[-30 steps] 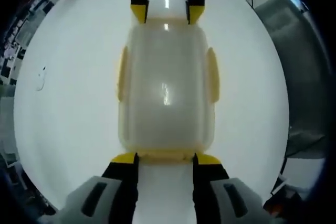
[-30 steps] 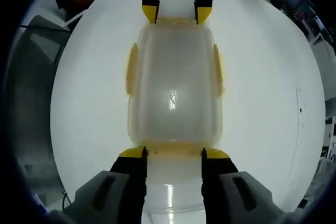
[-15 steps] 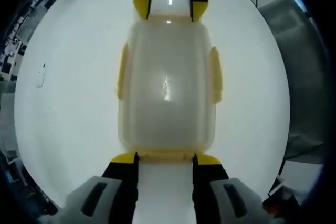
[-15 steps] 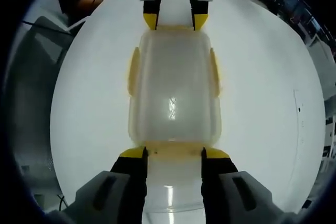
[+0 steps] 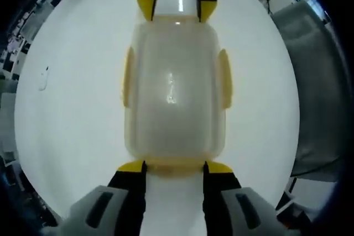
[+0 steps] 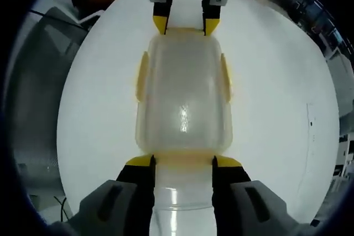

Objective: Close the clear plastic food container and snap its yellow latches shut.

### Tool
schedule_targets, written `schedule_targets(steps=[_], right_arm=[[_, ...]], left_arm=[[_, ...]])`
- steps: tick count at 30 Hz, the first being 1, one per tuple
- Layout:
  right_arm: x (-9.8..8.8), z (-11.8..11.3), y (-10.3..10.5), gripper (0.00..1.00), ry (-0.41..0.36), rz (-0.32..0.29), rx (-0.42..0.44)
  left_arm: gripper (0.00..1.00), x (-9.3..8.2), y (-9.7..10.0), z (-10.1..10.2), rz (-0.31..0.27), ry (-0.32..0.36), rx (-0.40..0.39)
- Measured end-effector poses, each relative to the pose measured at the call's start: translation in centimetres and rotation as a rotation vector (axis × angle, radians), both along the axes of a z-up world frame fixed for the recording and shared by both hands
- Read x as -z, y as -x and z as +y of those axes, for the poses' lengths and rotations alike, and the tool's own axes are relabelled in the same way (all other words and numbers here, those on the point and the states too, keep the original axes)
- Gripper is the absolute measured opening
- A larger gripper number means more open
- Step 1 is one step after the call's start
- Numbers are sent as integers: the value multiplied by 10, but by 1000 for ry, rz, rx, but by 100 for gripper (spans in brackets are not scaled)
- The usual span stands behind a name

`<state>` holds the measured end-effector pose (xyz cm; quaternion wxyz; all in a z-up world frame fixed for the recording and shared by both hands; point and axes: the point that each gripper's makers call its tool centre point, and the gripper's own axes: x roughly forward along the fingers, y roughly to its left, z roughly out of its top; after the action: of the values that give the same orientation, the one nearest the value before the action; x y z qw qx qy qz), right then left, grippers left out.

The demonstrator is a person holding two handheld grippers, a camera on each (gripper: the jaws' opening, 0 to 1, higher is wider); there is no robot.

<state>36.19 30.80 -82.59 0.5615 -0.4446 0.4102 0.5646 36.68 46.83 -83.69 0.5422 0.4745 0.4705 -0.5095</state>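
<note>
White round desk [image 5: 66,109] carries the clear container [image 5: 174,92], lid on. Left hand-held gripper [image 5: 174,167] and right hand-held gripper [image 6: 182,161] sit released at opposite end latches. Probably light, slick, flexing plastic; press the yellow latches [image 5: 224,78].

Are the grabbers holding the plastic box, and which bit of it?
Neither jaw pair pinches anything. The left gripper and right gripper, both open, press their tips on opposite short ends of the container.

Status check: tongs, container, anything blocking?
Left tongs and right tongs open, tips at opposite short ends. Container lidded, on white table; side latches down. Nothing in the way.
</note>
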Motion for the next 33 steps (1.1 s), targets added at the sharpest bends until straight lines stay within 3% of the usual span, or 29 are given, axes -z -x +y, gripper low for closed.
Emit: schedule_targets(steps=[8, 20, 27, 33], right_arm=[[-33, -1, 14, 37, -29, -34, -6], [-91, -38, 14, 37, -48, -124, 33], [-110, -70, 8, 37, -50, -155, 24], [-115, -98, 2, 37, -44, -158, 8]], left_arm=[[35, -40, 14, -1, -36, 39, -25], [35, -101, 13, -38, -134, 42, 26], [35, -121, 6, -70, -162, 44, 18], [35, -124, 3, -98, -174, 33, 7]])
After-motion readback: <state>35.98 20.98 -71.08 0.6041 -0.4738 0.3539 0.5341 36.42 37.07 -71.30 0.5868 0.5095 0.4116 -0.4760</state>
